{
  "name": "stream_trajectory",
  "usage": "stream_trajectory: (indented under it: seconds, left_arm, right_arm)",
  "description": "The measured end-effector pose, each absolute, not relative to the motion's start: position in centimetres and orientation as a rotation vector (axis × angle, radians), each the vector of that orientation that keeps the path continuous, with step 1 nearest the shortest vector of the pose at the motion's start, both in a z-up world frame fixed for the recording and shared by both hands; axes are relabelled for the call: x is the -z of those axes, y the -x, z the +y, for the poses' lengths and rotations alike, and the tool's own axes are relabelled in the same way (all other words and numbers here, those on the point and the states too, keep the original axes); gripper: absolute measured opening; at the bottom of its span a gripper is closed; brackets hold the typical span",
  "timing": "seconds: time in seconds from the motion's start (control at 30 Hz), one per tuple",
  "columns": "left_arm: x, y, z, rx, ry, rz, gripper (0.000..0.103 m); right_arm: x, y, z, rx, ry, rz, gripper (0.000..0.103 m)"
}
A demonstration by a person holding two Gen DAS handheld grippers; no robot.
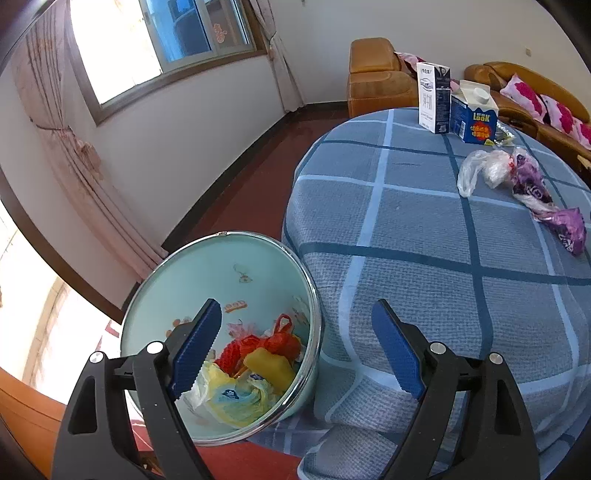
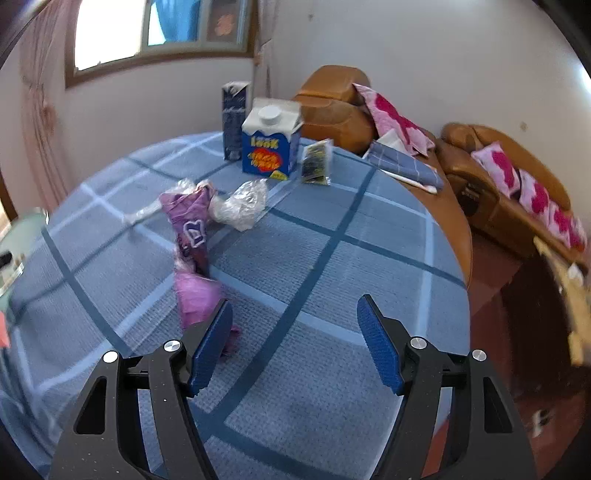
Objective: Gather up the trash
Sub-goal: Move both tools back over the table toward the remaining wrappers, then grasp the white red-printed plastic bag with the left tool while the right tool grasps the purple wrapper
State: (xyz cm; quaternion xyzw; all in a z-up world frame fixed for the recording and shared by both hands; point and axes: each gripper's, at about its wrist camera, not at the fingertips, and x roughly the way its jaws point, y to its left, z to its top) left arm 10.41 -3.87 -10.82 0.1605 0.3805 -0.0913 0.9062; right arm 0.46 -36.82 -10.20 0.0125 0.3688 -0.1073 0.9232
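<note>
The purple plastic wrapper (image 2: 192, 251) lies crumpled left of centre on the checked tablecloth (image 2: 332, 288), touching a clear plastic bag (image 2: 240, 205); both look light, soft and slippery, best pinched at a bunched fold. The right gripper (image 2: 293, 343) hangs just beside the wrapper's near end, fingers apart and empty. The blue carton (image 2: 271, 144) behind reads "LOOK". The left gripper (image 1: 295, 350), fingers also apart, hovers over the half-filled bin (image 1: 221, 266) at lower left.

Bright daylight pours through the window (image 1: 155, 40), pink curtains (image 1: 74, 155) hanging at its side. White walls (image 1: 332, 22), dark red floor (image 1: 236, 199), tan leather sofa (image 2: 491, 184) with pink cushions (image 2: 517, 181).
</note>
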Motion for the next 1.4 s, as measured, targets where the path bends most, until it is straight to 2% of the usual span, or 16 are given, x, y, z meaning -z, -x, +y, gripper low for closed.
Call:
stream_trajectory:
  seconds: [0.13, 0.33, 0.47, 0.67, 0.87, 1.0, 1.03, 1.07, 1.2, 1.27, 1.4]
  left_arm:
    - [10.6, -10.2, -4.2, 0.203, -0.331, 0.774, 0.082]
    - [10.0, -10.2, -3.5, 0.2, -0.315, 0.764, 0.083]
    - [10.0, -10.3, -3.1, 0.196, -0.312, 0.766, 0.083]
    - [10.1, -10.7, -3.2, 0.193, -0.311, 0.766, 0.083]
    - [10.1, -10.6, -3.9, 0.207, -0.319, 0.766, 0.083]
    - [9.8, -10.3, -4.3, 0.223, -0.323, 0.755, 0.083]
    - [9.6, -10.3, -4.4, 0.224, -0.321, 0.751, 0.083]
    - [9.4, -10.3, -4.3, 0.224, -0.318, 0.748, 0.083]
    - [8.8, -10.7, -4.5, 0.225, -0.3, 0.742, 0.083]
    - [8.6, -11.0, -5.2, 0.236, -0.298, 0.741, 0.083]
    - [7.8, -11.3, -8.1, 0.273, -0.305, 0.718, 0.083]
  right_arm:
    - [10.1, -0.7, -35.0, 0.16, -0.081, 0.742, 0.068]
    - [11.0, -2.1, -33.8, 0.11, -0.131, 0.786, 0.057]
    - [11.9, -2.6, -33.7, 0.132, -0.037, 0.851, 0.056]
    - [10.8, -2.3, -39.2, 0.384, 0.097, 0.811, 0.056]
    - [9.4, -1.1, -40.0, 0.289, -0.114, 0.744, 0.056]
    - [10.5, -3.3, -40.6, 0.259, -0.229, 0.763, 0.056]
    - [11.0, -4.0, -40.8, 0.251, -0.255, 0.788, 0.053]
    - [11.7, -4.4, -41.0, 0.226, -0.299, 0.818, 0.042]
    - [12.9, -4.2, -40.8, 0.151, -0.337, 0.838, 0.035]
    - [12.6, -3.7, -40.6, 0.127, -0.343, 0.815, 0.017]
    - [11.7, -2.7, -40.7, 0.127, -0.333, 0.764, 0.008]
